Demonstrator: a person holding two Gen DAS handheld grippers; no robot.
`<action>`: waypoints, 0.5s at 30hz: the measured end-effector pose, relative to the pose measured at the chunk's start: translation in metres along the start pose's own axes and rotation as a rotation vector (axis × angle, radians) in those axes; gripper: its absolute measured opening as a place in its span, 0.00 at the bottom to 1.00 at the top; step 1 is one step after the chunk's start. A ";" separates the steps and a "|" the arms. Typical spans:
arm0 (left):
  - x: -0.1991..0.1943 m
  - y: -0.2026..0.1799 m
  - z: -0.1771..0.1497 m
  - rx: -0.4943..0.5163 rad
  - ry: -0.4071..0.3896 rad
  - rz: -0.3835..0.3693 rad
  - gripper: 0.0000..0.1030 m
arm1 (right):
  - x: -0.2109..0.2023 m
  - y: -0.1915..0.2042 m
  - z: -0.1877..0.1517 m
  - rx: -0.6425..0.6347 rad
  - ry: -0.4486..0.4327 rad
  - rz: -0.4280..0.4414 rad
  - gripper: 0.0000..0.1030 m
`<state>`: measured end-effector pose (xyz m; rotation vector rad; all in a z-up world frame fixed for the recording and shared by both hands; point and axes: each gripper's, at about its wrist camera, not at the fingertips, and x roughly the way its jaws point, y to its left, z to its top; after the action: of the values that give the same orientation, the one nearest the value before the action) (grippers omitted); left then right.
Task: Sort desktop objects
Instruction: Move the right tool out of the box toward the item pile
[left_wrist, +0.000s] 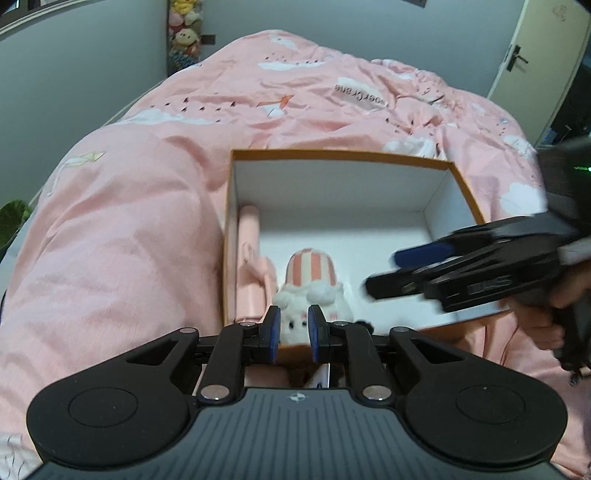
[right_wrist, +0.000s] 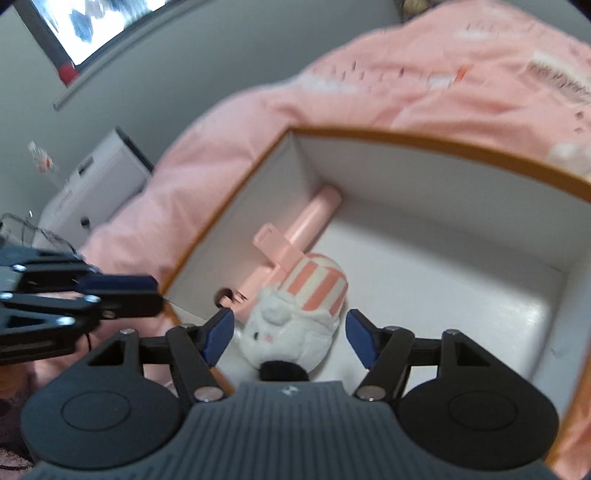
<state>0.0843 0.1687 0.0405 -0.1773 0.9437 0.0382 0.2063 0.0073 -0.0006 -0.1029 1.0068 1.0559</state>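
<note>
Plush bunny toy (right_wrist: 295, 317) lies in the orange-rimmed box (left_wrist: 343, 155) on the bed, beside a pink selfie stick (right_wrist: 306, 221). Right tool (right_wrist: 291, 336) jaws apart, straddling the toy untouched, likely release. Left tool (left_wrist: 293, 326) nearly together, empty, at the near wall.

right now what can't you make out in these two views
- Left claw, left wrist view: whether it pinches the box wall; its own fingers hide the contact.
- Pink tool, both views: near end hidden behind the plush toy.
- Right claw, left wrist view: motion-blurred.
- Bedspread lettering: upside down, partly folded.
</note>
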 end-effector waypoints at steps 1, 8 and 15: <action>-0.002 -0.001 -0.002 -0.003 0.005 0.004 0.17 | -0.010 0.003 -0.005 0.004 -0.037 -0.008 0.66; -0.013 -0.014 -0.019 -0.007 0.047 -0.032 0.18 | -0.060 0.026 -0.050 0.008 -0.185 -0.055 0.48; -0.014 -0.039 -0.039 0.027 0.103 -0.070 0.24 | -0.071 0.032 -0.099 0.112 -0.110 -0.129 0.47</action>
<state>0.0491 0.1242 0.0349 -0.1885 1.0397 -0.0490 0.1106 -0.0745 0.0058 -0.0178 0.9447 0.8765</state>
